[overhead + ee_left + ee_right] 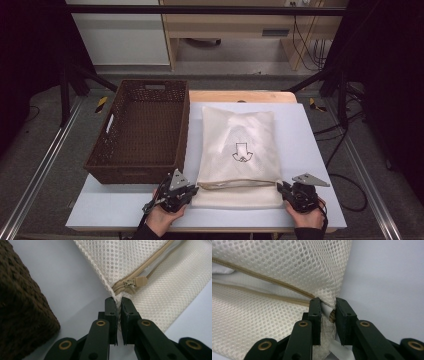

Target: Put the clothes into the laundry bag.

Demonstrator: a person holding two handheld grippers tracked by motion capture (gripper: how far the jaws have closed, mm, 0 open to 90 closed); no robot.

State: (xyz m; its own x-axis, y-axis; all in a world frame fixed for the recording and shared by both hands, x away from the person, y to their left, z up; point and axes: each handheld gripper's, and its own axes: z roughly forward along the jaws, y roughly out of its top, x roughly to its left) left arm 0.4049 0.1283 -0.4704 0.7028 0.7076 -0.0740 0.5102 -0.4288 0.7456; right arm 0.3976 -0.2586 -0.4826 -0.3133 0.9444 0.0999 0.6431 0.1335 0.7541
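Note:
A cream mesh zip bag [238, 150] with a small printed arrow lies flat on the white table [310, 150]. Its tan zipper [240, 183] runs across near the front end and stands partly undone. My left gripper [192, 189] is shut on the bag's left edge [117, 298] beside the zipper pull [136, 282]. My right gripper [281, 188] is shut on the bag's right edge [328, 305] at the zipper's end. In the right gripper view the zip gapes, with white fabric [222, 271] inside.
A dark brown wicker basket [141, 132] with nothing in it stands left of the bag, its corner [22, 312] close to my left gripper. A wooden board [240, 96] sits at the table's far edge. Black frame legs and cables flank the table.

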